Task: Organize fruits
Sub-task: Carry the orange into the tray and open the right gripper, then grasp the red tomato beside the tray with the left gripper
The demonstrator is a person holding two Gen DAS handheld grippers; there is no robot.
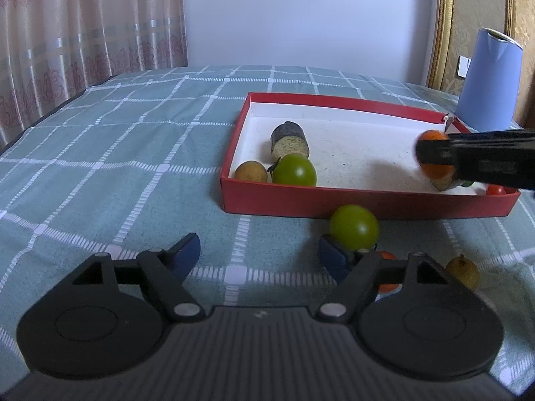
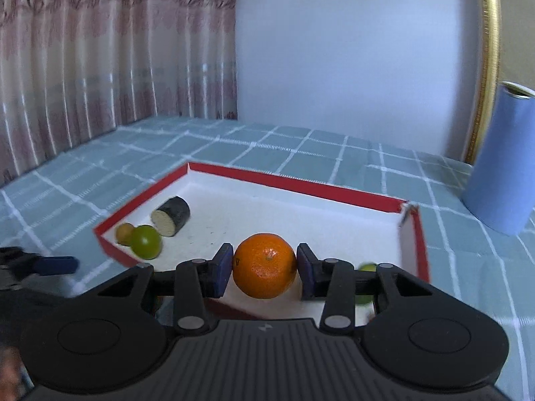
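Right gripper [image 2: 264, 269] clamps a mandarin orange [image 2: 264, 265] over the red box [image 2: 419, 234], probably to drop it inside (blurred). Left gripper [image 1: 259, 255] gapes wide and empty above the tablecloth [image 1: 100, 167], its right pad beside a loose green tomato [image 1: 354, 230], likely next.

No readable text, labels, brands or numbers anywhere
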